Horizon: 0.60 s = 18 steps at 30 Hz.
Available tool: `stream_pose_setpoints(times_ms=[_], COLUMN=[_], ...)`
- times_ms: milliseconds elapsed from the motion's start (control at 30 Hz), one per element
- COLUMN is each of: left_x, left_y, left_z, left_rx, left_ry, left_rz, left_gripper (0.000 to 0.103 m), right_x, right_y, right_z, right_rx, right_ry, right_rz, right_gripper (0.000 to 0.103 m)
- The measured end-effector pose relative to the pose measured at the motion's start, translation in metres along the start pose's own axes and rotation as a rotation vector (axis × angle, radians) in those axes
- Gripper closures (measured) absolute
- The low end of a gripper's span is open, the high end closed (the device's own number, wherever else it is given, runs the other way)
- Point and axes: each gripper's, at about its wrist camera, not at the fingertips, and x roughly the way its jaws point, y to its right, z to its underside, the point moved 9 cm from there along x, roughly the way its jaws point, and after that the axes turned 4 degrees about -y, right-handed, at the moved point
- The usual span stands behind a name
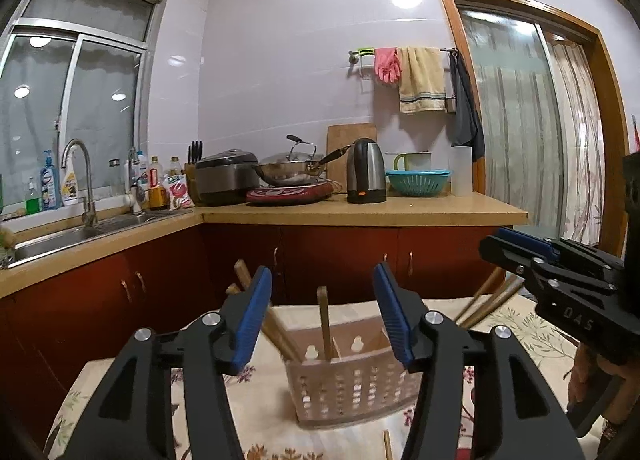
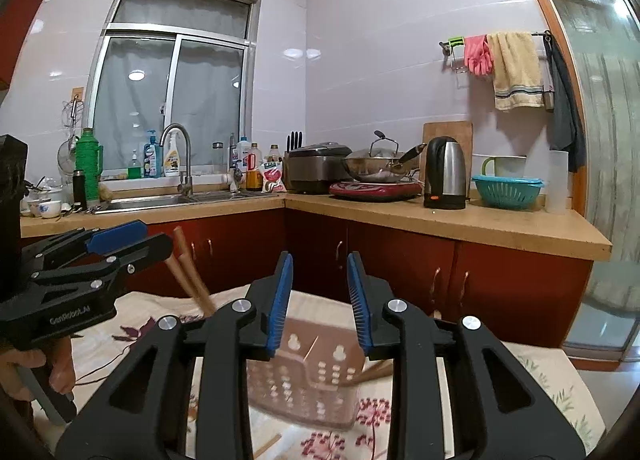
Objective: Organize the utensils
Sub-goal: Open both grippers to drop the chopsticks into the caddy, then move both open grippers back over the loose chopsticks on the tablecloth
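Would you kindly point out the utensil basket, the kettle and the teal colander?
utensil basket (image 1: 352, 388), left wrist view, perforated front wall.
kettle (image 1: 366, 170), left wrist view, steel body.
teal colander (image 2: 506, 190), right wrist view, slotted side.

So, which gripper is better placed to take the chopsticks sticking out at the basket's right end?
Probably the right gripper: open and empty, with those chopsticks just beside its right finger. The left gripper, also open, faces the middle of the basket.

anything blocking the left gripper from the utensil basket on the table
Nothing visible does. The left gripper is open with the utensil basket straight ahead, below its fingertips; only wooden utensils standing in the basket show between the jaws.
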Motion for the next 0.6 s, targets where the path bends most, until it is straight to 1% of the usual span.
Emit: stream_pose_setpoints(times_ms=[167,467,600], left_x=[-0.020,-0.049,-0.062], left_y=[-0.002,-0.006,-0.004], left_z=[0.024,0.086,0.111], left_rx=[-0.017,-0.066,-0.077], left_ry=[-0.038,-0.157,-0.203], left_rz=[-0.023,-0.057,-0.067], left_gripper=[0.049,0.049,0.049], right_x=[-0.021,-0.052,-0.064], right_y=[-0.008,-0.026,-0.032], right_z=[0.027,0.100,0.121], right_rx=[0.012,0.025,0.019], right_ry=[-0.039,-0.154,-0.177], right_rz=[0.002,0.002,-0.002], right_gripper=[0.075,0.075,0.075])
